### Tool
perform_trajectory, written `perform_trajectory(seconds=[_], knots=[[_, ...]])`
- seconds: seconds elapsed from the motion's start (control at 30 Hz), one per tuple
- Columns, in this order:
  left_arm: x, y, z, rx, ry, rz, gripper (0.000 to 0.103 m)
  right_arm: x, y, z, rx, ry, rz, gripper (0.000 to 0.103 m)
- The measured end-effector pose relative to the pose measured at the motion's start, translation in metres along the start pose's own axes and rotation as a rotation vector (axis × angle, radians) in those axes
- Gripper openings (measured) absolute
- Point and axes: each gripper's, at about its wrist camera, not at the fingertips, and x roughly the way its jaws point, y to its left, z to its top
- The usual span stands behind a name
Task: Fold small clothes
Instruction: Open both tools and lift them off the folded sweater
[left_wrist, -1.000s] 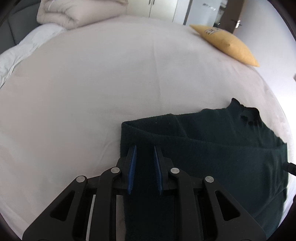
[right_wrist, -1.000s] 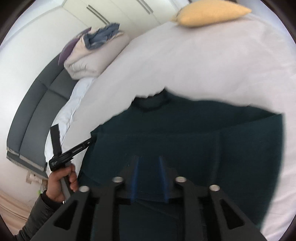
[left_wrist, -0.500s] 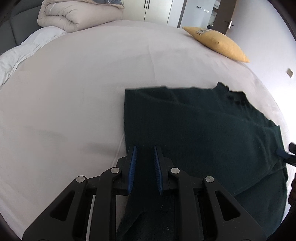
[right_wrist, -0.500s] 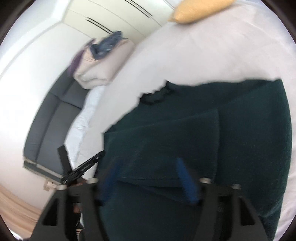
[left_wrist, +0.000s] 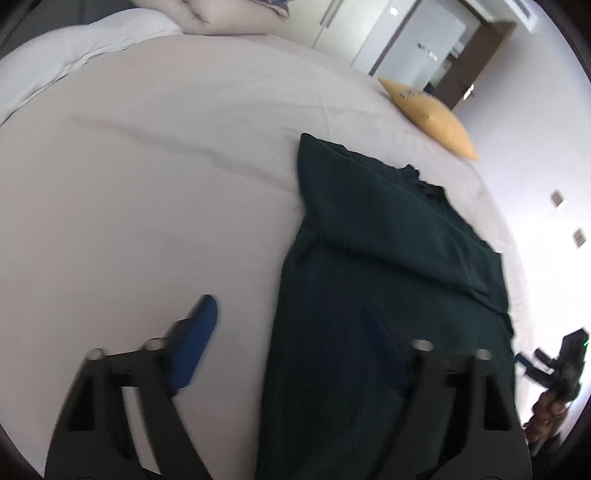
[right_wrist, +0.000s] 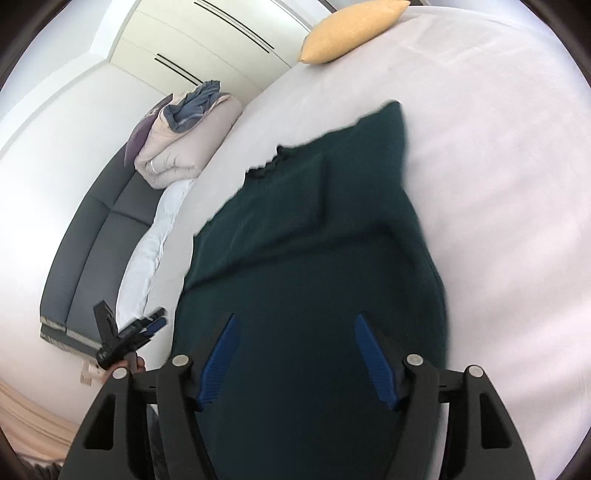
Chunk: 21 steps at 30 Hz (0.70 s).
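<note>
Left jaws: the left gripper (left_wrist: 295, 350) is spread wide and opening; its left blue pad (left_wrist: 194, 343) hangs over bare sheet, the other finger over the dark green sweater (left_wrist: 373, 280), nothing pinched.
Right jaws: the right gripper (right_wrist: 297, 360) stands well apart and is easing slightly closed, both blue pads (right_wrist: 373, 360) over the sweater (right_wrist: 306, 266) without pressing on it.
Sweater: lies partly folded on the bed (left_wrist: 166, 177), a folded layer across its upper part, dark ribbed collar (right_wrist: 267, 166) toward the far side.
Hands: in the left view, a person's hand (left_wrist: 550, 406) holds the other gripper just beyond the sweater's right edge; in the right view the left gripper (right_wrist: 129, 332) shows beside its left edge.
Writing: a small dark print on the yellow cushion (left_wrist: 432, 118), too blurred to read.
Surroundings: rolled beige duvet (right_wrist: 184, 144) with blue cloth on top, grey sofa (right_wrist: 88, 236), white wardrobe doors (right_wrist: 207, 48).
</note>
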Motion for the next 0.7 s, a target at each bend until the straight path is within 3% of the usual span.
perform_trajectory(seconds=[0.17,0.43,0.7], knots=[[-0.038,0.02,-0.053,-0.05,0.093,-0.059,0.081,-0.033,-0.006,-0.053,0.017,0.001,0.002,0.071],[-0.069,0.028,-0.126,-0.057,0.215,-0.146,0.081,-0.068,-0.017,-0.092,0.035,-0.014,-0.013,0.078],[-0.066,0.033,-0.135,-0.014,0.351,-0.204,0.081,-0.079,-0.035,-0.114,0.08,0.015,-0.002,0.078]])
